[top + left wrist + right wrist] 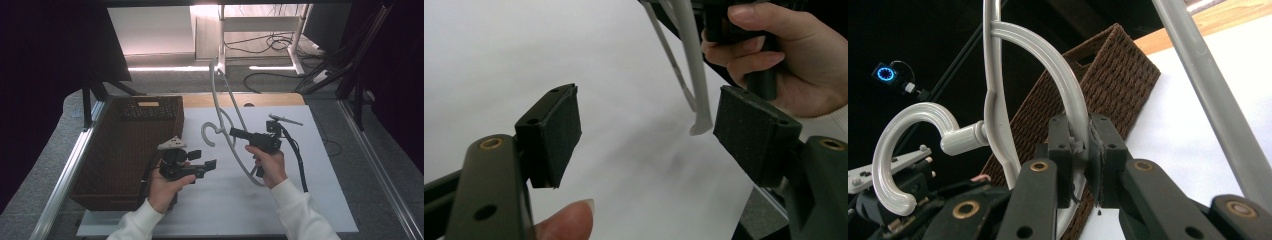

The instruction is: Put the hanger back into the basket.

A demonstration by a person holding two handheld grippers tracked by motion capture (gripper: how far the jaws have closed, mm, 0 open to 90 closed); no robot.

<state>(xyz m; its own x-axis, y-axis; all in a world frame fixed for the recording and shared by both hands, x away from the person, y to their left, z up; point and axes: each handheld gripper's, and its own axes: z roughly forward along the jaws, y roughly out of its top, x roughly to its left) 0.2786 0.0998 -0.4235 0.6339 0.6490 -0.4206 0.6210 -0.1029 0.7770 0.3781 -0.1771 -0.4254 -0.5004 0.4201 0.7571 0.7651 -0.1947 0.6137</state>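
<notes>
Grey plastic hanger (227, 127) pinched in right gripper (1087, 150); left gripper (204, 163), at 9 o'clock, spread empty. We judge thin bar may twist loose.

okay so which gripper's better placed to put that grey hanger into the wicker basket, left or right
Right, probably. The right gripper is already clamped on the grey hanger, holding it above the white table. The left gripper is open with nothing between its jaws, though it sits nearer the wicker basket.

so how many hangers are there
1: a grey hanger held up over the white table, clamped in the right gripper. The basket interior is too dark to check.
</notes>
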